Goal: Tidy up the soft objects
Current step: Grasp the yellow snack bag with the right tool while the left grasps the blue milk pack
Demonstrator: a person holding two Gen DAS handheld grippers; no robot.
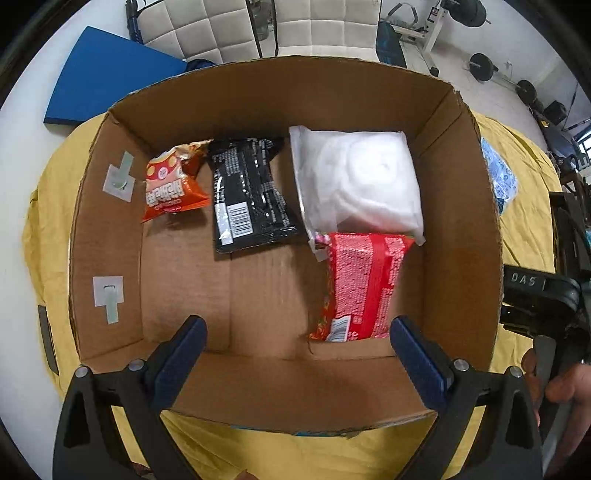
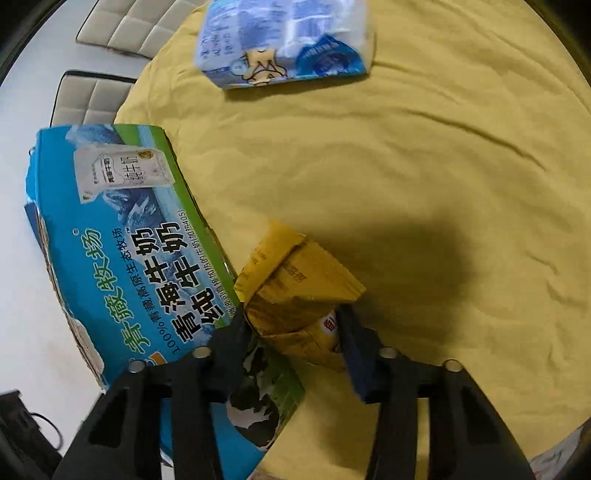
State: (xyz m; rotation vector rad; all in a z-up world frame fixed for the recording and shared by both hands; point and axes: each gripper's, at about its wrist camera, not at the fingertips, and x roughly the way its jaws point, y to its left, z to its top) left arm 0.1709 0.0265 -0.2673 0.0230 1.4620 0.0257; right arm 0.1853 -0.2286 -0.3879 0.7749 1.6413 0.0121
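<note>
An open cardboard box sits on a yellow cloth. Inside lie an orange snack bag, a black packet, a white soft pack and a red noodle packet. My left gripper is open and empty above the box's near wall. My right gripper is shut on a yellow snack packet, held just above the cloth beside the box's blue printed outer side. A blue and white soft pack lies on the cloth farther off; it also shows in the left wrist view.
The yellow cloth covers a white table. A blue pad lies beyond the box at the left. Padded chairs stand behind the table. The other hand's gripper body is at the right of the box.
</note>
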